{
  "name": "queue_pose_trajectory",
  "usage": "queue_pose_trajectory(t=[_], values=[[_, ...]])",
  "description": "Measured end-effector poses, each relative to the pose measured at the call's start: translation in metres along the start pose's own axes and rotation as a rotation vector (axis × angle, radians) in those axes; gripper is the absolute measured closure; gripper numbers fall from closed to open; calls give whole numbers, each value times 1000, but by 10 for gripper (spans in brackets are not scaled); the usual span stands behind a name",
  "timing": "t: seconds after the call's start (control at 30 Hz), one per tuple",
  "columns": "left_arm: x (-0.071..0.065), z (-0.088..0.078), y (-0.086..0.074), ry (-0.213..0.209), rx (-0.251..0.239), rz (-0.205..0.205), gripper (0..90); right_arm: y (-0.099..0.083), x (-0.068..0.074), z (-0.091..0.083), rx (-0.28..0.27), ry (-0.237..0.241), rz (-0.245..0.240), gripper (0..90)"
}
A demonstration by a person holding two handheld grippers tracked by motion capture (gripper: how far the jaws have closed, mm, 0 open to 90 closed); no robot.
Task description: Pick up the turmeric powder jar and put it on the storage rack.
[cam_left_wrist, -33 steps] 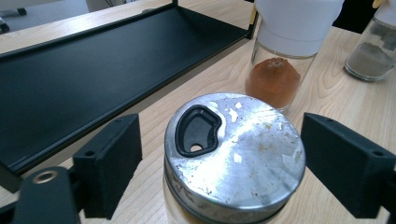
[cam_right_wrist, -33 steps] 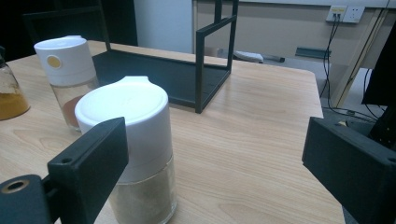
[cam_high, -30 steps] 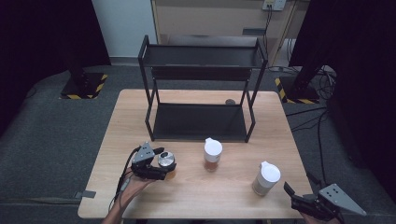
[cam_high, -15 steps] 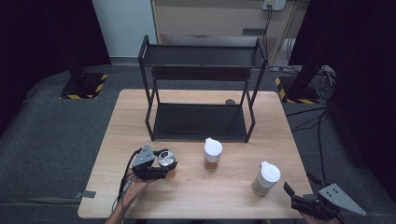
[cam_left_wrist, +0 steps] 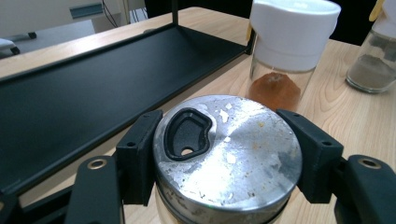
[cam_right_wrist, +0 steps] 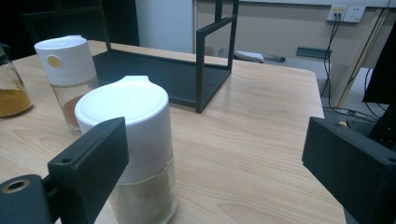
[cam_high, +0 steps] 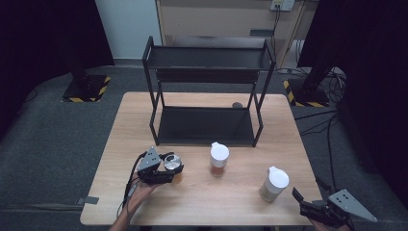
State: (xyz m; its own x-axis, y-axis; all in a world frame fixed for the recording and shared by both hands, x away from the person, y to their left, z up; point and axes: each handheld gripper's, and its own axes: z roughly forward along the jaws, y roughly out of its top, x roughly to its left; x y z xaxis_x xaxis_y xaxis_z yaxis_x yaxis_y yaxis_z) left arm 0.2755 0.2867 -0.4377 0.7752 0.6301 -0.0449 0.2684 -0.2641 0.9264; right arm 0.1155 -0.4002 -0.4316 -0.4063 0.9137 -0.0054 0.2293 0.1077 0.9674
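My left gripper [cam_high: 172, 167] is shut on a glass jar with a scratched silver lid [cam_high: 172, 162] near the table's front left. In the left gripper view the two black jaws press on both sides of the lid [cam_left_wrist: 229, 154]. A white-capped jar of orange-brown powder [cam_high: 219, 160] stands upright just to its right, apart from it. Another white-capped jar with pale powder [cam_high: 274, 185] stands at the front right. My right gripper [cam_high: 308, 192] is open beside and behind that jar; in the right gripper view the jar [cam_right_wrist: 135, 140] stands just past the left jaw, untouched.
A black two-tier metal rack [cam_high: 207, 91] stands at the back middle of the wooden table [cam_high: 144, 110], both shelves bare. A small round dark object [cam_high: 236, 104] lies by its rear right leg. Cables and stand bases lie on the floor around the table.
The left gripper's jaws have closed onto the silver-lidded jar. Neither hand has shifted, and the other two jars stand where they were.
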Motion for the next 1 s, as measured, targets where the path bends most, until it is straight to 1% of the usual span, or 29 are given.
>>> queue_pose_trajectory(t=[0.13,0.2,0.3,0.4,0.5,0.63,0.77,0.9,1.0], values=[[1,0,11,-5,6,5,338,0,0,0,0,0,1,74],[1,0,17,-9,11,2,338,0,0,0,-2,1,1,73],[1,0,24,-15,4,11,338,0,0,0,-2,1,1,73],[-1,-1,33,-9,1,24,338,0,0,0,-1,1,2,73],[1,-1,42,-9,-2,28,337,0,0,0,-1,0,1,74],[3,1,54,7,2,24,338,0,0,0,-2,1,3,74],[8,3,62,25,-10,10,338,0,-1,0,-2,2,6,74],[12,7,73,49,-5,14,338,-1,-1,0,-2,1,8,74],[17,9,80,55,-17,-1,338,0,-1,0,-2,1,7,74]])
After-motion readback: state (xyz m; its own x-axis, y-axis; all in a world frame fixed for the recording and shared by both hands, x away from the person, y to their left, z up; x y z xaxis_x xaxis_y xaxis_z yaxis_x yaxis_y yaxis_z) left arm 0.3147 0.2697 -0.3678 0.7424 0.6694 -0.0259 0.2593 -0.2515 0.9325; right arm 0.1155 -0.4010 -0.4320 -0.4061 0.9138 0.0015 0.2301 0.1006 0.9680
